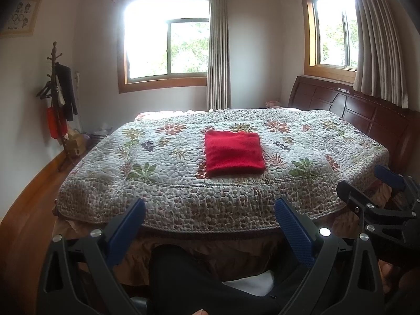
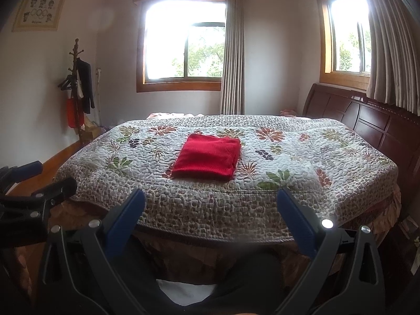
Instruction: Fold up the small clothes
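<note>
Garment: a red knitted garment [image 1: 233, 153] lies folded into a neat, near-square packet on the quilt [image 1: 162, 183], about midway along the bed's width and nearer its front edge than its far edge.
Bed: the floral quilt covers the whole top; a dark wooden headboard [image 1: 367, 113] runs along the right edge.
Left gripper [image 1: 210, 223]: held off the bed, before the front edge, fingers spread wide with nothing between the blue pads [image 1: 294, 231].
Right gripper [image 2: 210, 218]: likewise short of the front edge, claw spread and empty; well apart from the garment.
Task stage: judging by the tidy packet, the folding looks done or nearly so.
Handling: the knit is probably light, soft and limp; layers would likely slide apart or sag if lifted by one point. The ribbed texture should give the pads fair grip.
Where to hold: the two near corners of the packet, pinching all layers together, one gripper per corner.
Risk: catching the quilt beneath along with the knit.
Other: a coat stand [image 1: 59, 99] stands by the left wall.
</note>
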The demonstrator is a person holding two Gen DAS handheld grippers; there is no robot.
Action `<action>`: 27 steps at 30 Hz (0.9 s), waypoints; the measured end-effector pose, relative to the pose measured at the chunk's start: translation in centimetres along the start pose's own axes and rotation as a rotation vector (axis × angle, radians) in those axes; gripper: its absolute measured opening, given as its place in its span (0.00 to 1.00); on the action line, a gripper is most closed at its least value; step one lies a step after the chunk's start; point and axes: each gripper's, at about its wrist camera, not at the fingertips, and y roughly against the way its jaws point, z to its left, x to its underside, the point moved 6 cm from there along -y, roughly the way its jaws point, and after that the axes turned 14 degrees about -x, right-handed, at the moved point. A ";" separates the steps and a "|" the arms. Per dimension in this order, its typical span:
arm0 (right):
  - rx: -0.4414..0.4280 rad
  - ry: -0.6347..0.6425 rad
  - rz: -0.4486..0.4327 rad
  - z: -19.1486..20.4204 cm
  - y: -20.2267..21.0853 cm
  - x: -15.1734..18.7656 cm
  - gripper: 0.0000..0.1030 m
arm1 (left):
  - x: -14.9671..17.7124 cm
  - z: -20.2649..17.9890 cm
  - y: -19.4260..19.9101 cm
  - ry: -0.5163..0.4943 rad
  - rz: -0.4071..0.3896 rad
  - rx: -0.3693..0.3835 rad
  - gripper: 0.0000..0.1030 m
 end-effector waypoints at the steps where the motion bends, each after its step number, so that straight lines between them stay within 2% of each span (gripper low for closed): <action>1: 0.002 0.001 0.001 0.1 0.0 0.0 0.97 | 0.0 0.1 0.0 0.001 0.001 0.001 0.96; 27: 0.013 -0.007 -0.003 -0.5 0.0 0.1 0.97 | 0.6 -0.7 0.0 -0.011 0.002 0.022 0.96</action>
